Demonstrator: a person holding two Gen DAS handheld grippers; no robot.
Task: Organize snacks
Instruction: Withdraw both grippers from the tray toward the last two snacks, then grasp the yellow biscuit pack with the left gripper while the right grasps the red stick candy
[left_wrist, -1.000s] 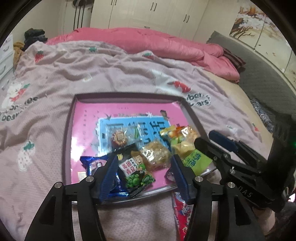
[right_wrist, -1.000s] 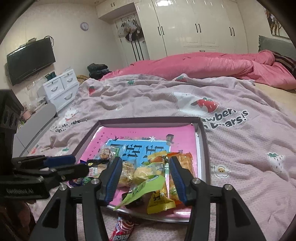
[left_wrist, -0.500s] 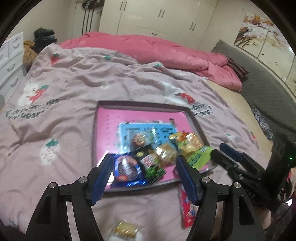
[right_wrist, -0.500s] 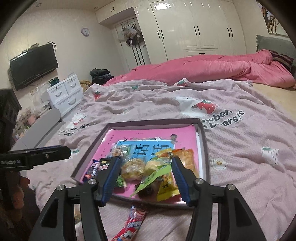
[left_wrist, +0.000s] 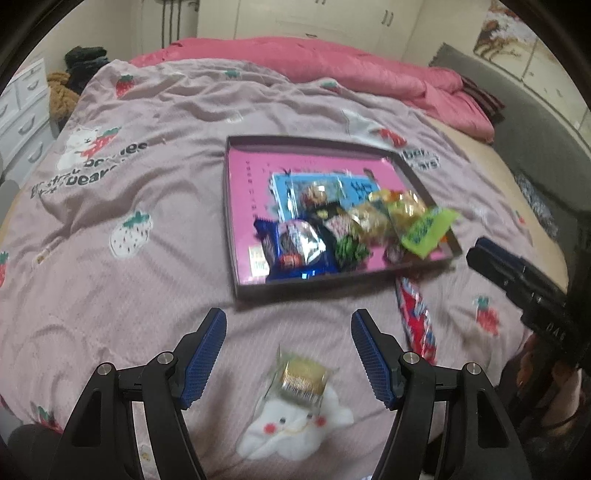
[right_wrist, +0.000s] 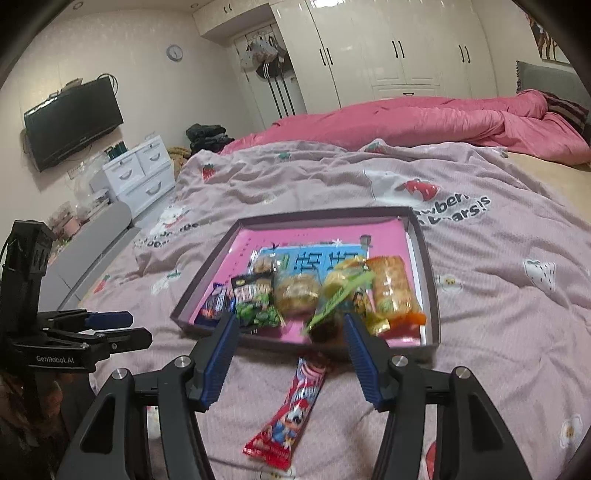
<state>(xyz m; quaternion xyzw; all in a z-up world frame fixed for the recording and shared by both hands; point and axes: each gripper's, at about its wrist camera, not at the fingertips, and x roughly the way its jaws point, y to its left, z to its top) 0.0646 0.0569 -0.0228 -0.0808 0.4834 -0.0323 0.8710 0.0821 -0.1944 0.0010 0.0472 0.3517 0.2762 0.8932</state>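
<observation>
In the left wrist view, the left claw (left_wrist: 288, 326) tilts steeply down over the bed's wrinkled mauve bedspread (left_wrist: 110, 206), its ribbed blue pads well apart after widening just now, nothing gripped. Between its arms, nearer the camera than the tips, lies a small clear-wrapped cookie (left_wrist: 301, 376) with a ridged golden edge, resting on a white cloud print. Beyond the tips sits a shallow rectangular tray (left_wrist: 236, 206) with dark low walls and a glossy pink floor, holding a cluster of crinkly snack packets (left_wrist: 343, 236). A long red snack stick (left_wrist: 415, 317) lies on the fabric just outside the tray's near corner. The right claw (left_wrist: 480, 254) enters from the right edge.

In the right wrist view, the right claw (right_wrist: 288, 328) points more shallowly toward the tray (right_wrist: 428, 280), pads apart and empty. The snack stick (right_wrist: 291, 406), shiny foil, lies lengthwise between its arms. The left claw (right_wrist: 136, 328) reaches in from the left, held level.
</observation>
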